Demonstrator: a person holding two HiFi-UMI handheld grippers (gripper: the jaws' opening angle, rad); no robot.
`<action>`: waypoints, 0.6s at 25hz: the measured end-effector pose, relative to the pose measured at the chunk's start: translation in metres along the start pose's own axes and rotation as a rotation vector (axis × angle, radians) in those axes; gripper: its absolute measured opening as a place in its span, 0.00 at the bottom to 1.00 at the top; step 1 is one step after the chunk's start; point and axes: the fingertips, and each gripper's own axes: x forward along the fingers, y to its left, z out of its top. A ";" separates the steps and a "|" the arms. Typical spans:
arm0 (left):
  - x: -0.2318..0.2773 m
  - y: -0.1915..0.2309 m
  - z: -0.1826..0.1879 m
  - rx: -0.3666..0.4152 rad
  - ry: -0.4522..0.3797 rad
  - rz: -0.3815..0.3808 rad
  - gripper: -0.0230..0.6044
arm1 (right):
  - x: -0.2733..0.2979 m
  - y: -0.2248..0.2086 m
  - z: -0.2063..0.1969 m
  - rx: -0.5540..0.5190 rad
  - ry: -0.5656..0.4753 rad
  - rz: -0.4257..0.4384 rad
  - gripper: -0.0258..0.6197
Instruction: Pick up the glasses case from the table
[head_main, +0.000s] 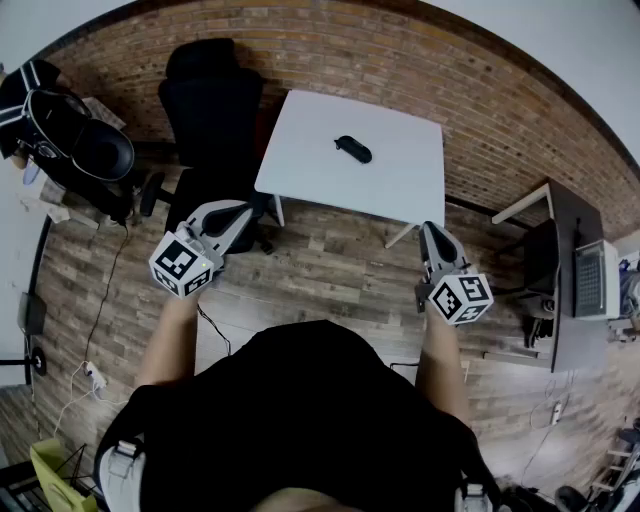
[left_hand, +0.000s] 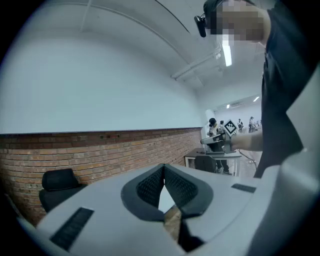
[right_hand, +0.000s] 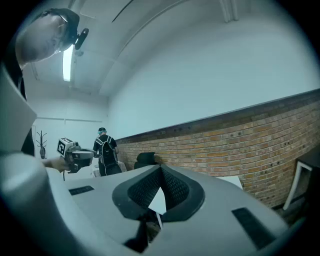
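Logging glasses case (head_main: 353, 148) on tabletop (head_main: 400, 180), untouched; my L tool (head_main: 238, 218) & R tool (head_main: 432, 238) closed, nothing held, well apart from it. Approach, grasp, lift pending.

You've got no writing, number or brand to read anywhere here. The left cube (head_main: 182, 265) and the right cube (head_main: 461, 297) carry only black-and-white square patterns, with no letters or digits on them. From each claw's own view the other cube shows the same kind of pattern. Anything else that might bear print is too small or too blurred for you to make out.
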 end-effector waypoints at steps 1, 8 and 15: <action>-0.003 0.001 0.000 -0.003 -0.002 0.001 0.05 | 0.000 0.002 -0.001 0.000 0.004 0.000 0.06; -0.010 -0.004 0.001 -0.006 -0.008 -0.011 0.05 | -0.005 0.012 -0.002 -0.008 0.014 -0.002 0.06; -0.008 -0.010 0.000 -0.004 0.002 -0.031 0.05 | -0.018 0.006 0.002 0.029 -0.035 -0.022 0.06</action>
